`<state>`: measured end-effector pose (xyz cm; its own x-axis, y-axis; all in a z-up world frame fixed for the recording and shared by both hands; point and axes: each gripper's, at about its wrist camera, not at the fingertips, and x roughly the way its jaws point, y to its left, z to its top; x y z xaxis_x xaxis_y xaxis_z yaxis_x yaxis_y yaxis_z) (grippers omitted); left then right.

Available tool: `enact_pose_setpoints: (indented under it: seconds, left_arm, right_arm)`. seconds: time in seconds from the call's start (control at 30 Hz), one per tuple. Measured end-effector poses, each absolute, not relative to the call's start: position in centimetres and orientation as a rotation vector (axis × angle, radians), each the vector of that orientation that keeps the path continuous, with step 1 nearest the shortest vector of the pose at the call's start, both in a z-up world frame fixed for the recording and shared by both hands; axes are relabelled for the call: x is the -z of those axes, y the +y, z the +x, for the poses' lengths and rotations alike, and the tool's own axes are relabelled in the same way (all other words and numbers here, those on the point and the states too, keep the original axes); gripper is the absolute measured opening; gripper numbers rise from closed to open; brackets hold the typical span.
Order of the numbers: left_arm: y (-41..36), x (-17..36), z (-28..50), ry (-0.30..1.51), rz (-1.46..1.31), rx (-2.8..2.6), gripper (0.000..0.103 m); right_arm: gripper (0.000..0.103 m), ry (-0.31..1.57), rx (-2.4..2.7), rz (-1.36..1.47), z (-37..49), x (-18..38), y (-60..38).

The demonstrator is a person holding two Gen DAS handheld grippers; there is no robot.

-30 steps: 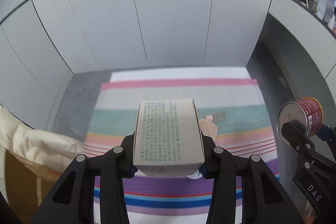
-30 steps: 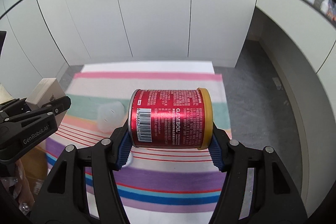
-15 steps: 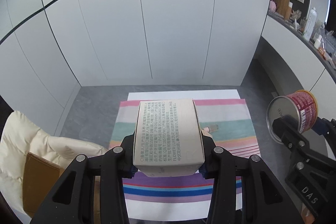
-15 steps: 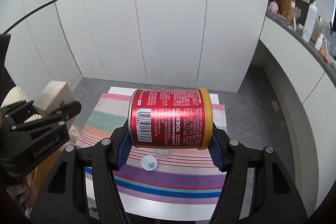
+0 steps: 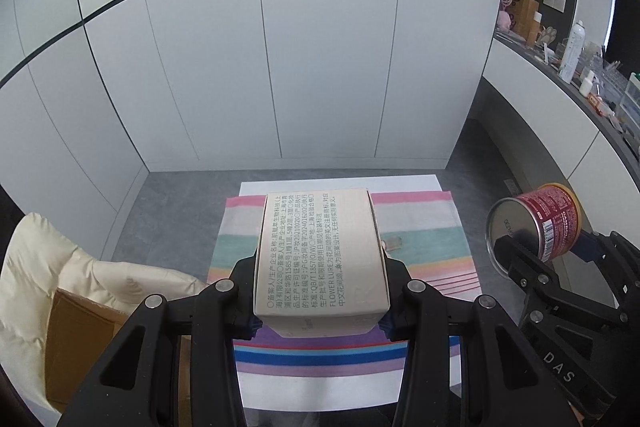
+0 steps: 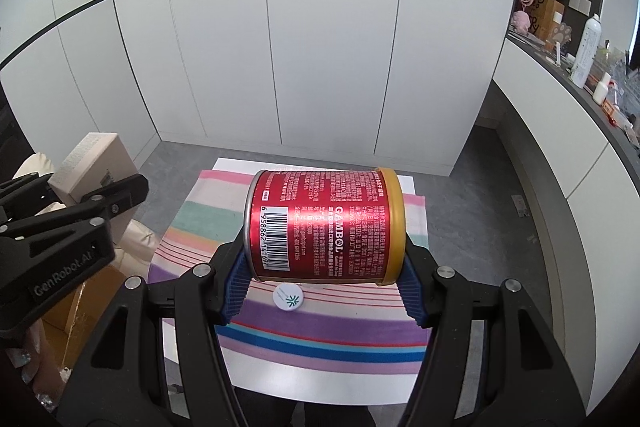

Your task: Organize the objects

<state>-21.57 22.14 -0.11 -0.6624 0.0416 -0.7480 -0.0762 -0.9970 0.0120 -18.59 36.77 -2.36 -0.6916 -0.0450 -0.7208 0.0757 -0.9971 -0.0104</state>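
**Both items aloft, carton to the left**

Clearly above the striped cloth [image 6: 304, 331], the left gripper [image 5: 320, 303] clamps the beige box [image 5: 320, 251], long axis pointing ahead; the right gripper [image 6: 322, 275] clamps the red can [image 6: 324, 223] crosswise. A cardboard carton [image 5: 80, 339] left of the cloth sits nearer the left hand; contents unclear.
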Motion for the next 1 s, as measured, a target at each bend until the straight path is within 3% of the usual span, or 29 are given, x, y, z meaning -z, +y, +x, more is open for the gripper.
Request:
enact_pose_setpoints:
  seconds: [1.0]
  left_arm:
    - [21.6,1.7,-8.5,0.028,-1.274,-2.786,0.044]
  right_arm:
    - [0.064,-0.099,2.830,1.315,-4.4,5.1,41.2]
